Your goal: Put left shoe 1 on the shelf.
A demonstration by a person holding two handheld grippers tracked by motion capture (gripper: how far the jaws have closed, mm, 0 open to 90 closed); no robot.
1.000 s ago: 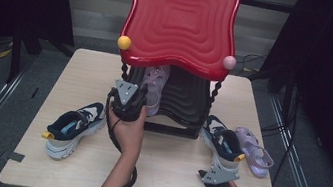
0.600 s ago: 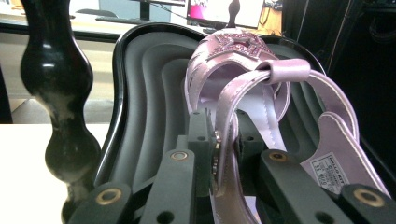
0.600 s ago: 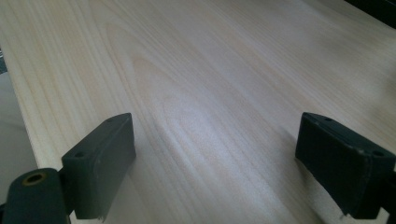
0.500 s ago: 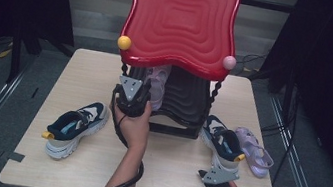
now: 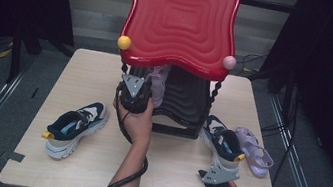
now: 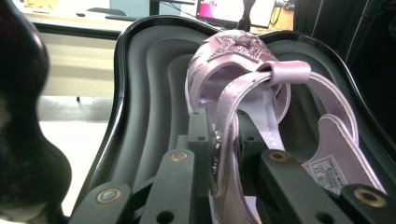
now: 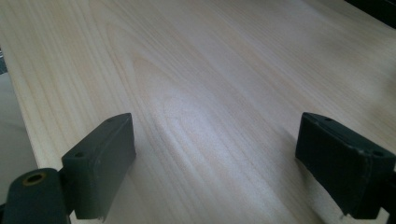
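left gripper pinches lilac sandal strap over black shelf; right gripper spread wide above table.

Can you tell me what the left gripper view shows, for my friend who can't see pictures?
The left gripper has its two black jaws shut on the strap of a shiny lilac sandal, holding it over a black ridged shelf. The sandal's toe has a glittery star and points away from the camera; a white label shows on its insole.
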